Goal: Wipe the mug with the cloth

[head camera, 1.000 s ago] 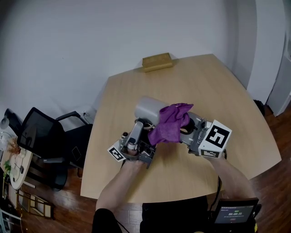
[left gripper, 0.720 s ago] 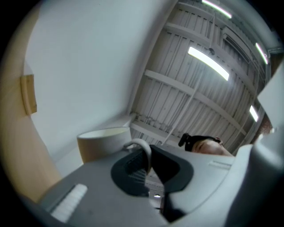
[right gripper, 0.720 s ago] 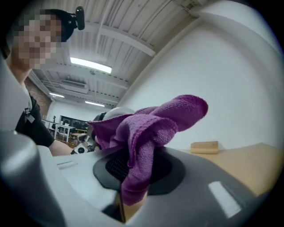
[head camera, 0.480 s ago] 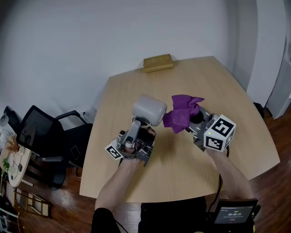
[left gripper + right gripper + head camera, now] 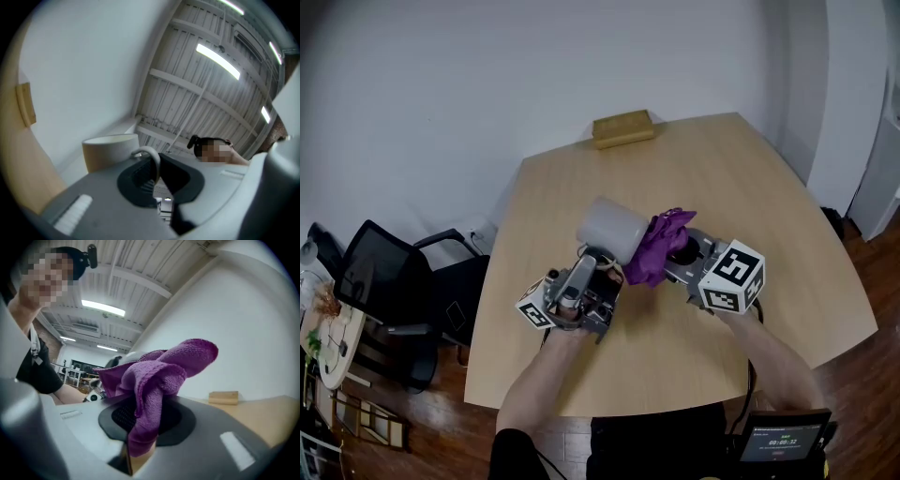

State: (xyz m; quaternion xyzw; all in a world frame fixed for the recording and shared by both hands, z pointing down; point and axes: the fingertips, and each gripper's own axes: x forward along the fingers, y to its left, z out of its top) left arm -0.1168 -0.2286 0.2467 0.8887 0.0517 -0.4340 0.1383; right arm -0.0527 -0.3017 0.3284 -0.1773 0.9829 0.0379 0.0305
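In the head view a white mug (image 5: 609, 228) hangs tilted above the wooden table (image 5: 750, 187). My left gripper (image 5: 598, 260) is shut on its handle. The left gripper view shows the thin handle (image 5: 151, 159) clamped between the dark pads, with the mug's body (image 5: 110, 152) just beyond. My right gripper (image 5: 677, 251) is shut on a purple cloth (image 5: 661, 244), and the cloth presses against the mug's right side. In the right gripper view the bunched cloth (image 5: 159, 376) spills out of the jaws of the right gripper (image 5: 145, 420) and hides most of the mug.
A wooden block (image 5: 623, 127) lies at the table's far edge, well away from both grippers. A black office chair (image 5: 389, 281) stands off the table's left side. A small screen (image 5: 783, 436) sits at the lower right, below the table's near edge.
Half a second ago the right gripper had pulled the cloth off to the right of the mug. It has now come back left and the cloth touches the mug again.
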